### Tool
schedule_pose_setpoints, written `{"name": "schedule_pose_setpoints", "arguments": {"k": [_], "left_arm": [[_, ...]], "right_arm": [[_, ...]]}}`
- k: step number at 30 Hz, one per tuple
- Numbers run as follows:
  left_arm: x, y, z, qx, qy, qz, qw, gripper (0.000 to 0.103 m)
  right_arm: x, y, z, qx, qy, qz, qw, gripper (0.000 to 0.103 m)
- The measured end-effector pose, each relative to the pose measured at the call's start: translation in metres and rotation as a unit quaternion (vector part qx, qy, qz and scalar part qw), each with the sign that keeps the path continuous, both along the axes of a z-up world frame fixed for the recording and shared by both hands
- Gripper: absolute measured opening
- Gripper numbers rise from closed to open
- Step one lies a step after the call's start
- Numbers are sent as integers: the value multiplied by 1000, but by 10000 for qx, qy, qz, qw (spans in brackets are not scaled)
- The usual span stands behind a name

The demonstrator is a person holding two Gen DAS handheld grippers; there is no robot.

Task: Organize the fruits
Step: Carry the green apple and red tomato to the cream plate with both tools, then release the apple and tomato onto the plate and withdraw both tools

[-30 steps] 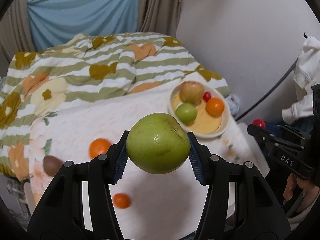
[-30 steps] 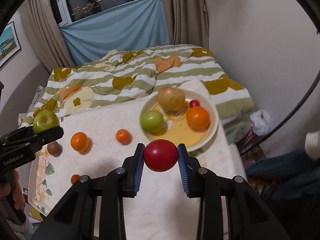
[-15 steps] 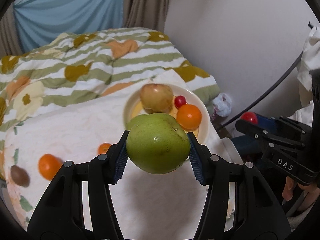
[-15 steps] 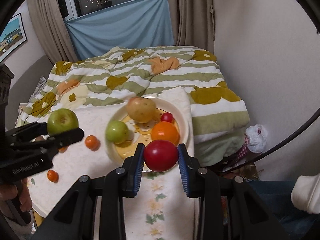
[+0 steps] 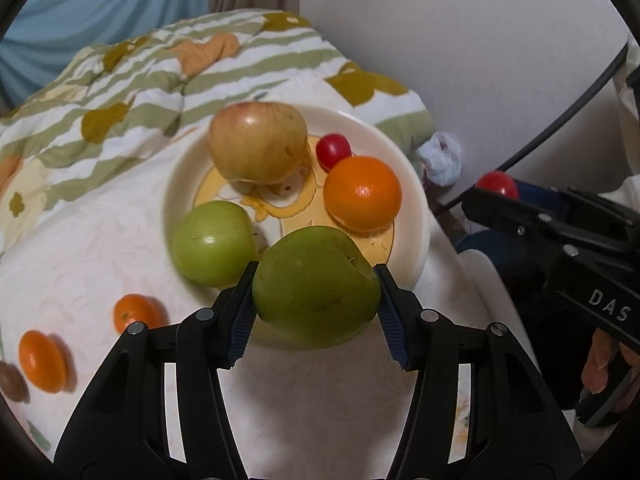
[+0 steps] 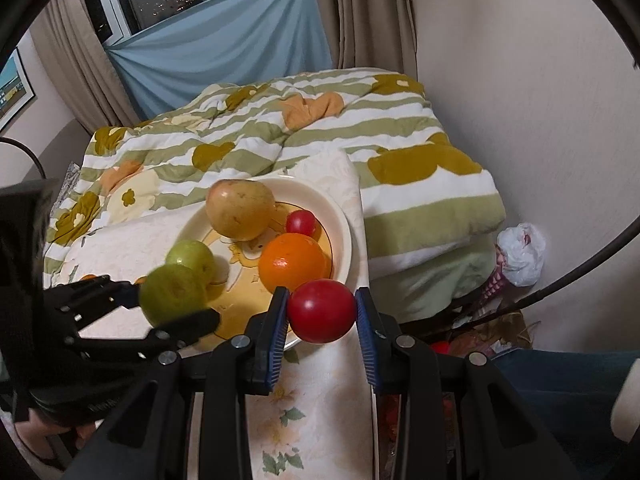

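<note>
Step in hand: carrying fruit to the plate (image 5: 416, 216) — both claws arrive loaded, neither has let go yet.
Left claw (image 5: 316, 312): clamped on a large green apple (image 5: 316, 284), pads pressing both flanks; the apple hangs over the plate's near rim, just in front of the smaller green apple (image 5: 212, 244) already lying there.
Right claw (image 6: 322, 320): closed on a red tomato (image 6: 322, 310), held at the plate's near-right edge, just this side of the orange (image 6: 292, 264).
Plate contents: a yellow-red apple (image 5: 258, 142) at the back, a small cherry tomato (image 5: 333, 150) beside it, the orange at the right, the smaller green apple at the left; bare yellow centre between them.
Still loose: two small oranges (image 5: 138, 312) (image 5: 42, 360) and a brown fruit (image 5: 12, 380) on the white tablecloth (image 5: 100, 240), well left of the plate.
Pose: both claws tilt steeply down toward the plate, side by side, the left one seen from the right wrist camera with a hand (image 6: 60, 428) behind it.
Next move, as I judge it: lower each fruit into a free gap — the centre looks the only roomy spot — then open gently so nothing rolls off the shallow rim.
Risk: two claws crowding one plate may knock the fruit already there.
</note>
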State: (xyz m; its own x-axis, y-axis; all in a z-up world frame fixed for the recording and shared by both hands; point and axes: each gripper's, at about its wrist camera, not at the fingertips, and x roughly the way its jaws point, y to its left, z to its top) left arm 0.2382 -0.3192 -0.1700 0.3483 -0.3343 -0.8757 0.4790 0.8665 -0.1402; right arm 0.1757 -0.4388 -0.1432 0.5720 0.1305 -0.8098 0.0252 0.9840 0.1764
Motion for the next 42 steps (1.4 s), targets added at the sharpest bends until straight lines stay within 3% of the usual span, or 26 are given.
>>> {"name": "schedule_pose_setpoints", "arguments": {"k": [12,19,21,32,42], "left_arm": [[3,-12,-14,190,10,-194,9996,63],[-3,-12,-3,211,-155,-253,9993,96],[-6,-8,3,236,-226,-229,9992,97],[-15,51,32,154,-334,524,9980,103],[-27,106,34,155,-289,1177,9925,103]], "right_arm": [[11,-6,-10,62,41,-63,10000,31],[11,-9,-7,19,38,-126,9999,31],[10,-8,-4,23,30,-129,9999,31],[13,16,1,149,4,270,9995,31],[19,43,-24,374,161,630,9972,31]]}}
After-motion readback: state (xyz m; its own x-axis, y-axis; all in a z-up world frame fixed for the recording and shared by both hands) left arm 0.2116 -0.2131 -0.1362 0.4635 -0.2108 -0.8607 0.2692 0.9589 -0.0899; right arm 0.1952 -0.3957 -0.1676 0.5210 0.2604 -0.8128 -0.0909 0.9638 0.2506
